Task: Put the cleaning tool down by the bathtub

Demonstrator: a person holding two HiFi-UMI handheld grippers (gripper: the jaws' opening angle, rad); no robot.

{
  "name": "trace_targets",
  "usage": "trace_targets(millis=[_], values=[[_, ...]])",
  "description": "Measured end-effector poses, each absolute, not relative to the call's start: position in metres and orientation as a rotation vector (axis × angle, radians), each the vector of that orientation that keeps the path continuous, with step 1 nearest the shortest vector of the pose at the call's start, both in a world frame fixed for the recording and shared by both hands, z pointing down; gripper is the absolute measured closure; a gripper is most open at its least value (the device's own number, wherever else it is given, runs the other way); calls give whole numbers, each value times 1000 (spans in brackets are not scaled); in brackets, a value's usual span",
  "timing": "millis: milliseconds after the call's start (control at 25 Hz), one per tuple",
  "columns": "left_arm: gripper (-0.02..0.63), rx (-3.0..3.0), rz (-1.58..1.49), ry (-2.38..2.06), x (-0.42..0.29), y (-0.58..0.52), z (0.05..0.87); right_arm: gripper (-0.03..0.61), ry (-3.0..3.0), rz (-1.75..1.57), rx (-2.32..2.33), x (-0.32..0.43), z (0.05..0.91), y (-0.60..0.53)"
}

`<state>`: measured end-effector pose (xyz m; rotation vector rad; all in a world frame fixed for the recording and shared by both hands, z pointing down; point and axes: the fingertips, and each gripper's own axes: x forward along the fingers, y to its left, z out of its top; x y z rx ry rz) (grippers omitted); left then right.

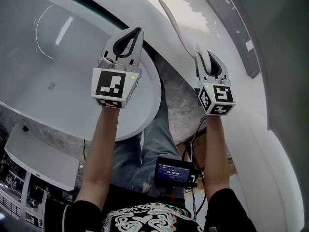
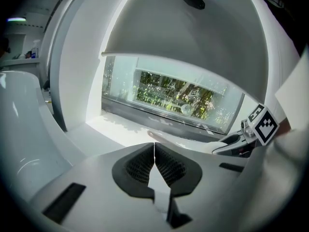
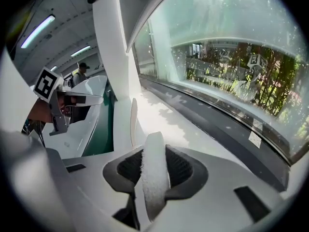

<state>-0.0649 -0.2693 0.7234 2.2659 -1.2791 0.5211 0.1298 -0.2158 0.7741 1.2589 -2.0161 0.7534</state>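
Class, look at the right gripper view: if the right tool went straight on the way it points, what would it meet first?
Probably the white ledge beside the bathtub, under the window; the long white cleaning wand clamped in the right tool would touch it first. Depth is uncertain.

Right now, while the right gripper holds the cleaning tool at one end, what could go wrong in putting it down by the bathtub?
1. The right gripper pinches the long cleaning tool only at its end; the far tip may hit the ledge first and twist between the fingers.
2. The tool is curved, so once released it might rock or slide toward the bathtub.
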Motion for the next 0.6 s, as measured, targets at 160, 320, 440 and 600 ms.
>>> trace_targets(millis=[160, 320, 440, 600], values=[[597, 2257, 526, -1276, -68, -267, 728, 442, -1984, 763, 1261, 130, 788, -216], [597, 2239, 526, -1289, -73, -268, 733, 442, -1959, 760, 1257, 133, 798, -218], [597, 2242, 526, -1280, -72, -270, 735, 442, -1947, 745, 1258, 135, 800, -220], [597, 2271, 558, -1257, -68, -272, 740, 442, -1900, 643, 1255, 136, 802, -224]])
